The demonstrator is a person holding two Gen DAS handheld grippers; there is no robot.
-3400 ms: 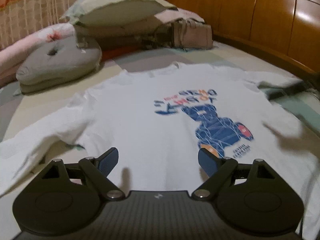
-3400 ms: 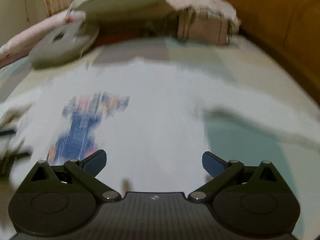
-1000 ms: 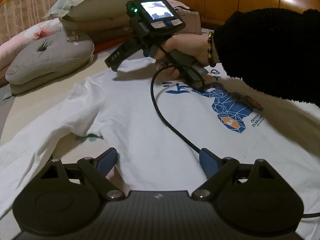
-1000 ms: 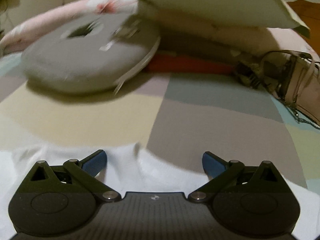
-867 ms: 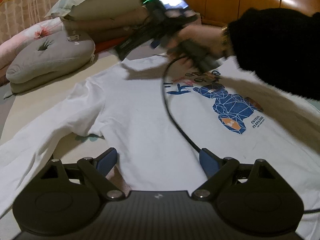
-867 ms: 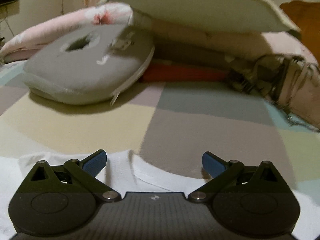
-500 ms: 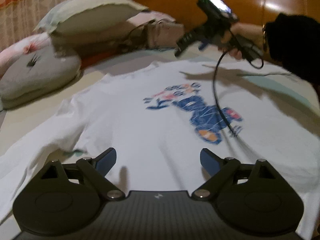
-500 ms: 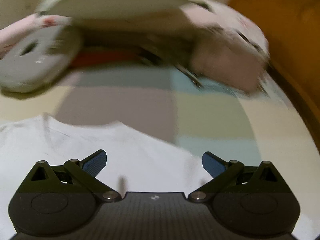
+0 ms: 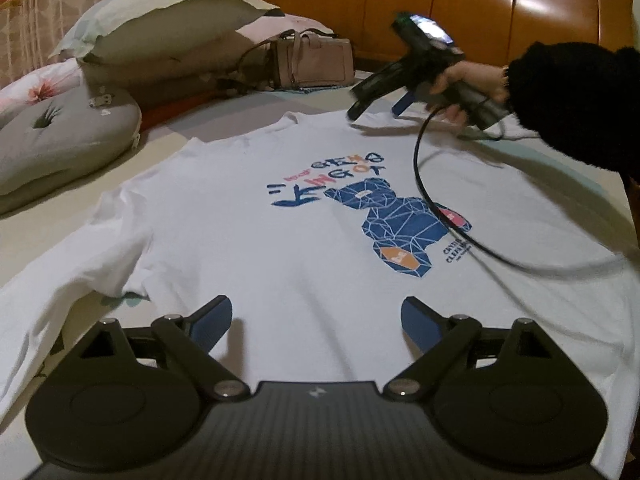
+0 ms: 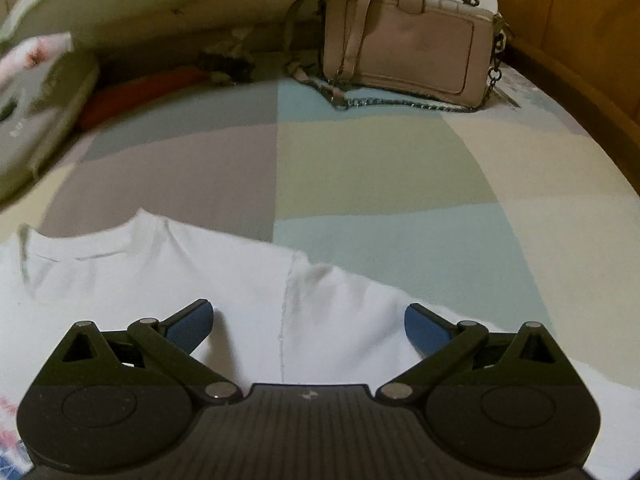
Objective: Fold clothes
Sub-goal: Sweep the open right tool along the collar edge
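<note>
A white long-sleeved shirt [image 9: 248, 216] with a blue bear print lies spread face up on the bed, collar toward the pillows. My left gripper [image 9: 316, 314] hovers open over its lower hem, nothing between the blue pads. In the left wrist view a hand in a black sleeve holds my right gripper [image 9: 376, 100] above the shirt's far right shoulder. The right wrist view shows that gripper [image 10: 308, 322] open over the shoulder seam of the shirt [image 10: 168, 276], the collar lying to its left.
A pink handbag [image 10: 408, 52] with a chain strap sits by the pillows [image 9: 168, 28]. A grey ring cushion [image 9: 60, 136] lies at the left. The wooden headboard [image 9: 480, 12] borders the bed on the right. A black cable [image 9: 440, 220] trails across the shirt's print.
The right gripper swept from the collar area rightward to the shirt's far shoulder. My left gripper stayed over the hem, open throughout.
</note>
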